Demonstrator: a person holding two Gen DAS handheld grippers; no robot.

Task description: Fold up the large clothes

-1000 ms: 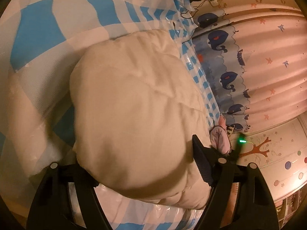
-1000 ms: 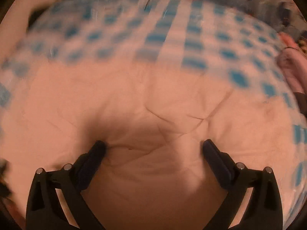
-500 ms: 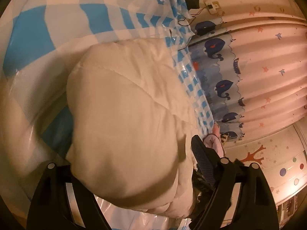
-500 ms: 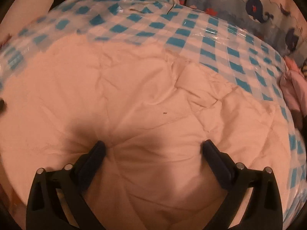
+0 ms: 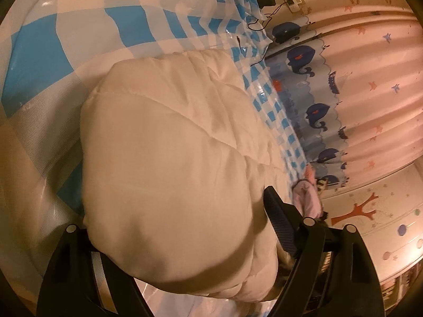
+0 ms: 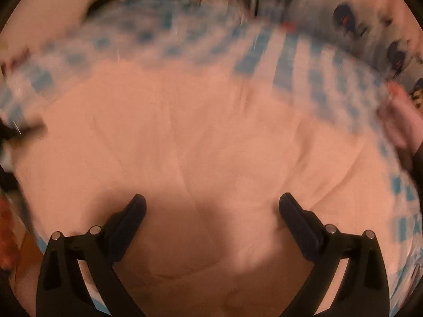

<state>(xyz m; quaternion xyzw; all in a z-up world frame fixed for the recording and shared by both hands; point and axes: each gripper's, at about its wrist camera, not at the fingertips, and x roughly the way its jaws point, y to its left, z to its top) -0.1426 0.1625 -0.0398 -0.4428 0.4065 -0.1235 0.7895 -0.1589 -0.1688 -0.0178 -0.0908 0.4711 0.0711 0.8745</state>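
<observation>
A bulky cream quilted garment point(image 5: 169, 153) lies folded on a table covered with a blue-and-white checked plastic cloth point(image 5: 47, 52). My left gripper point(image 5: 182, 211) is open, its jaws wide apart over the garment's near rounded edge, whose bulge hides the left finger tip. In the right wrist view, which is motion-blurred, the same cream garment point(image 6: 211, 137) fills the middle. My right gripper point(image 6: 211, 206) is open just above its surface, holding nothing.
A curtain with whales and stars point(image 5: 343, 92) hangs beyond the table's far side. A pink cloth item point(image 5: 309, 198) lies at the table edge, also in the right wrist view point(image 6: 404, 121). A cable and charger point(image 5: 290, 0) sit on the wall.
The left gripper shifted slightly over the garment's edge, jaws still wide. The right gripper stays open and is moving across the garment; its view went from sharp to blurred.
</observation>
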